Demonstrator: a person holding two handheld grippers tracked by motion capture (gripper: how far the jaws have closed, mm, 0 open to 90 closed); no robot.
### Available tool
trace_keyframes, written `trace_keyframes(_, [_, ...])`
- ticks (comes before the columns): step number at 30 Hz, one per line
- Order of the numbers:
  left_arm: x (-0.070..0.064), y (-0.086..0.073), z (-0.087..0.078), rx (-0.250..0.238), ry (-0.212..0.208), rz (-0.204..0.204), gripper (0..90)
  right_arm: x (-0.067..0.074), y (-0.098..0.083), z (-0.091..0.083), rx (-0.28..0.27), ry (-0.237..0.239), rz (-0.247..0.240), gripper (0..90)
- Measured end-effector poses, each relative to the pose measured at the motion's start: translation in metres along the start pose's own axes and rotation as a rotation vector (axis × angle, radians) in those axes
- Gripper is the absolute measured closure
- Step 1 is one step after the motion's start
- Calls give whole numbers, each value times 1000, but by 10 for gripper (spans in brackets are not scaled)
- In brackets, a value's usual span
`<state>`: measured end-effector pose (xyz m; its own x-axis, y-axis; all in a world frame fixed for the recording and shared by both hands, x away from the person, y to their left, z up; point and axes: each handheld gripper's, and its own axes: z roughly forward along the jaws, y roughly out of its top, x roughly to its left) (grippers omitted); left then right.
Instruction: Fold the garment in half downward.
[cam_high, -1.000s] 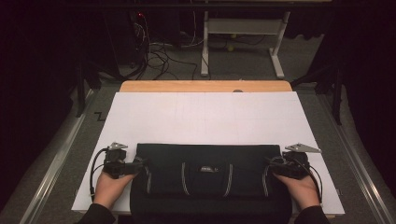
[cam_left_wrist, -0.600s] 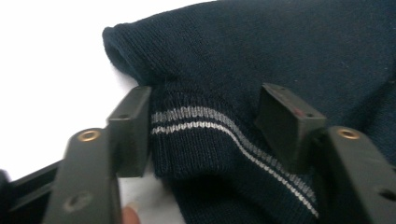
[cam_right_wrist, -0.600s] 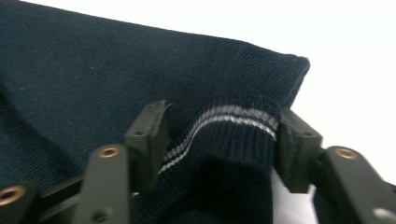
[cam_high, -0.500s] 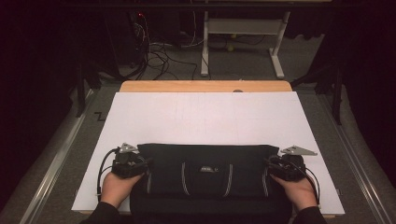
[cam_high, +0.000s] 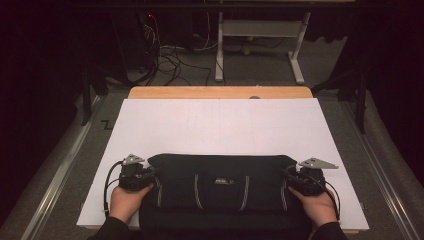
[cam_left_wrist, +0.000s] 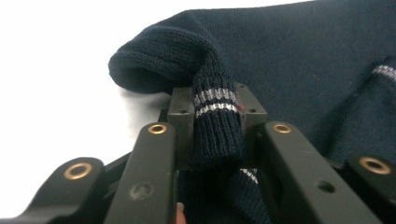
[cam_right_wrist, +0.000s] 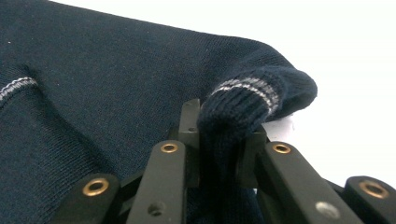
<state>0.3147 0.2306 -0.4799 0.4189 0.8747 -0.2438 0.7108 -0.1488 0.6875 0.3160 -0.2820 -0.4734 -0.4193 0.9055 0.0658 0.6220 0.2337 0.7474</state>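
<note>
A dark navy knitted sweater (cam_high: 220, 187) with thin grey stripes lies folded at the near edge of the white sheet (cam_high: 220, 130). My left gripper (cam_high: 150, 175) holds its left end; its jaws have just been closing and now pinch a striped ribbed fold of the sweater (cam_left_wrist: 215, 121). At the other end my right gripper (cam_high: 291, 177) has likewise been closing, and its pads clamp the striped ribbed edge (cam_right_wrist: 233, 116). A hand grips each tool from below.
The white sheet covers a wooden table (cam_high: 220, 92). Beyond it on the dark floor are cables (cam_high: 170, 60) and a white metal frame (cam_high: 260, 35). Metal rails (cam_high: 55, 175) run along both sides of the table.
Both grippers moved slightly inward onto the sweater's ends and their jaws closed on the fabric. The sweater's ends have bunched up a little.
</note>
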Motion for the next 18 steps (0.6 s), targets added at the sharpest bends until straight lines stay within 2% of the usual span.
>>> trace_keyframes(5, [-2,1,-9,-59,-13,-7,722,2,-1,-5,-26,-16,-11,786])
trace_keyframes(11, [-9,2,-17,-111,-7,28,725,4,0,-11,-65,-22,-24,787])
trace_keyframes(14, [-12,3,-19,-121,4,49,726,4,0,-13,-83,-25,-34,787])
trace_keyframes(18, [-14,3,-21,-135,-9,66,730,5,0,-15,-95,-31,-44,787])
